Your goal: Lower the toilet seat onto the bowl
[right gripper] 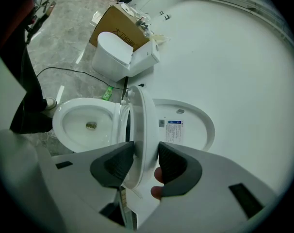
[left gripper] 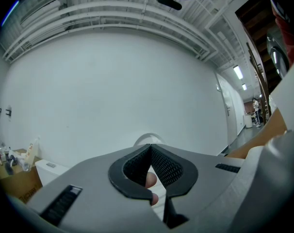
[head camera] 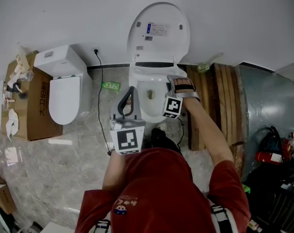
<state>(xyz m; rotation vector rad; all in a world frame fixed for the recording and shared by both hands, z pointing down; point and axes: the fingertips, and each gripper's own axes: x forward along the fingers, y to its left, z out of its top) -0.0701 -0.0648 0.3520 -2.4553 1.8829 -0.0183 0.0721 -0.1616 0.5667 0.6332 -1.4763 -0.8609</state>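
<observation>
The toilet seat stands raised on edge above the bowl. It is clear of the lid, which leans on the wall behind the bowl. Inside the bowl you can see a small dark drain opening. Your right claw is clamped on the seat's free rim, with 1 pad on each face. The seat's long axis runs from that claw away to the hinge at the bowl's back. Your left claw has its jaws together, with nothing between them, just left of the bowl's front. A 2nd toilet and a cardboard box stand further left of the bowl.
</observation>
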